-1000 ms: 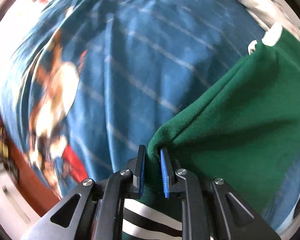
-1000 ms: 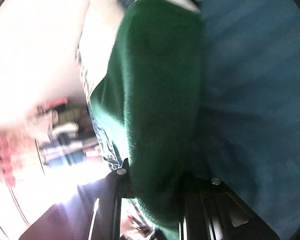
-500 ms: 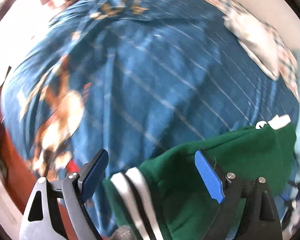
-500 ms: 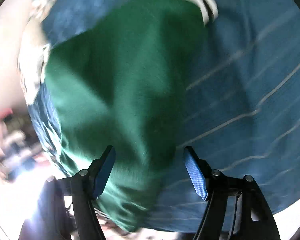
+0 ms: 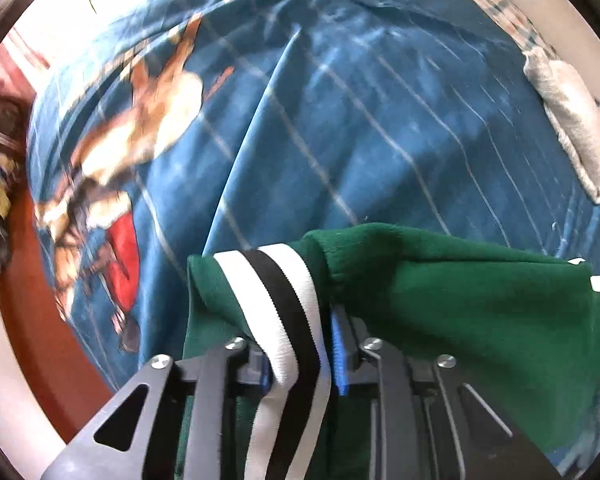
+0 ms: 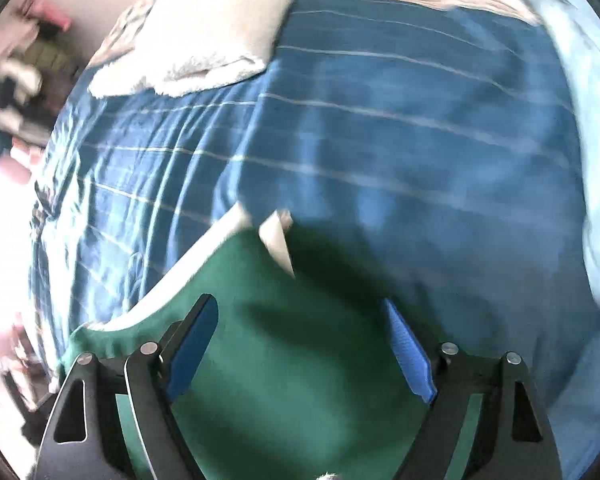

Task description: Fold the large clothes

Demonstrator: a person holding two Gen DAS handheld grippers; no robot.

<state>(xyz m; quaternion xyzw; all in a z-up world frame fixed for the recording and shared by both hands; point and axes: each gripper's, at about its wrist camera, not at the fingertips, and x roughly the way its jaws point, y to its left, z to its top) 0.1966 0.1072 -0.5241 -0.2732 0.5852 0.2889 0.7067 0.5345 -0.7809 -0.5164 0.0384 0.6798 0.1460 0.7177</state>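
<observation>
One thick green fleece garment (image 5: 480,312) with a black-and-white striped band (image 5: 284,304) lies on the blue striped bedspread (image 5: 360,120); I'd guess it's soft, floppy and fairly weighty, so grab hems or corners. The left gripper (image 5: 300,360) is closing on that band, while the right gripper (image 6: 300,352) hangs over the green cloth, jaws opening and gripping nothing. Count: one garment, two grippers, one white fluffy towel (image 6: 204,40) at the far side.

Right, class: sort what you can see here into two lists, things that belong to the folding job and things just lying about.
Belongs to the job:
- green garment
- its striped cuff, pinched in the closing left claw
- right claw, opening over the green cloth, pads clear

Just lying about:
- blue bedspread
- white fleecy blanket
- clutter beside the bed
</observation>
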